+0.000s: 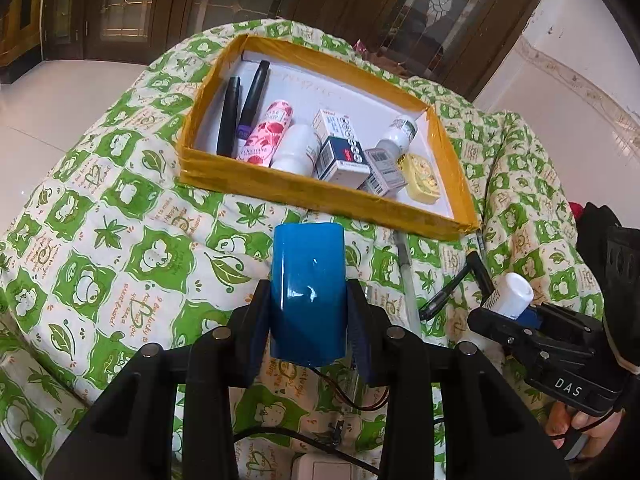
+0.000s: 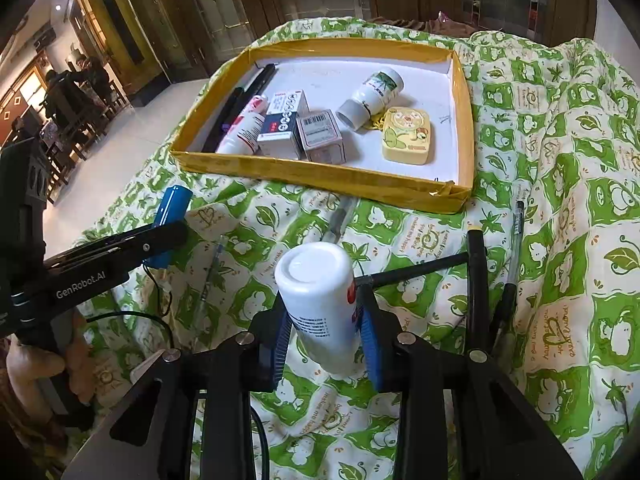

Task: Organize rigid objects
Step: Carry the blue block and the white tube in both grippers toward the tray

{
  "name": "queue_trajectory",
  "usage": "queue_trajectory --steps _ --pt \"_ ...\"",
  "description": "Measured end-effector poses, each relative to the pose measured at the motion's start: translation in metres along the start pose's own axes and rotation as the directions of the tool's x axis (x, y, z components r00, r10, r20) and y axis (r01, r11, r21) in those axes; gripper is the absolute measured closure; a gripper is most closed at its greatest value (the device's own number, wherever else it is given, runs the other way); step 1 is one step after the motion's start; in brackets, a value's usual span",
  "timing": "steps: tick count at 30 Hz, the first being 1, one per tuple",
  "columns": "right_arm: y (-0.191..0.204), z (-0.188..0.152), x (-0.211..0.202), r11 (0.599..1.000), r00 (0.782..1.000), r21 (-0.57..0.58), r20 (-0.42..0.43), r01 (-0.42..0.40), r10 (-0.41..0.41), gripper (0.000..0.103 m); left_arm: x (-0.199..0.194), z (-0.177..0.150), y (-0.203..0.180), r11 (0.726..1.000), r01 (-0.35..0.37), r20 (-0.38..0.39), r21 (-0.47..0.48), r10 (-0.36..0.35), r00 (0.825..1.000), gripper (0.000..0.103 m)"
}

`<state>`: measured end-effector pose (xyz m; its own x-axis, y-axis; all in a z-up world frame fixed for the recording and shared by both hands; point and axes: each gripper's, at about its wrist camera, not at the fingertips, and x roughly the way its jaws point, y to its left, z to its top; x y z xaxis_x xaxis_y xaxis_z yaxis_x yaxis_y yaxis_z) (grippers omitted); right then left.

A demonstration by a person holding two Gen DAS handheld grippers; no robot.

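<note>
Dark wood-and-glass doors (image 1: 120, 8) and pale floor tiles (image 2: 120, 160) ring a green-patterned quilt (image 1: 120, 240). The yellow-rimmed tray (image 1: 320, 196) sits toward its far edge. Nearer, the left gripper (image 1: 308, 304) pinches a blue cylinder (image 1: 308, 276); the right gripper (image 2: 324, 328) pinches a white bottle (image 2: 316, 296).
</note>
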<state>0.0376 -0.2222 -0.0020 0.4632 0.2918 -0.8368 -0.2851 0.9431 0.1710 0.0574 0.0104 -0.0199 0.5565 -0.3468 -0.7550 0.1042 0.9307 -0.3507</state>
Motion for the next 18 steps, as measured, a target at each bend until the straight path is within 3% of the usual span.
queue_trajectory --steps 18 --pt "-0.003 0.005 -0.013 0.998 0.998 0.036 0.048 -0.049 0.047 0.076 -0.018 0.006 0.006 0.998 0.050 0.088 -0.027 -0.047 0.995 0.070"
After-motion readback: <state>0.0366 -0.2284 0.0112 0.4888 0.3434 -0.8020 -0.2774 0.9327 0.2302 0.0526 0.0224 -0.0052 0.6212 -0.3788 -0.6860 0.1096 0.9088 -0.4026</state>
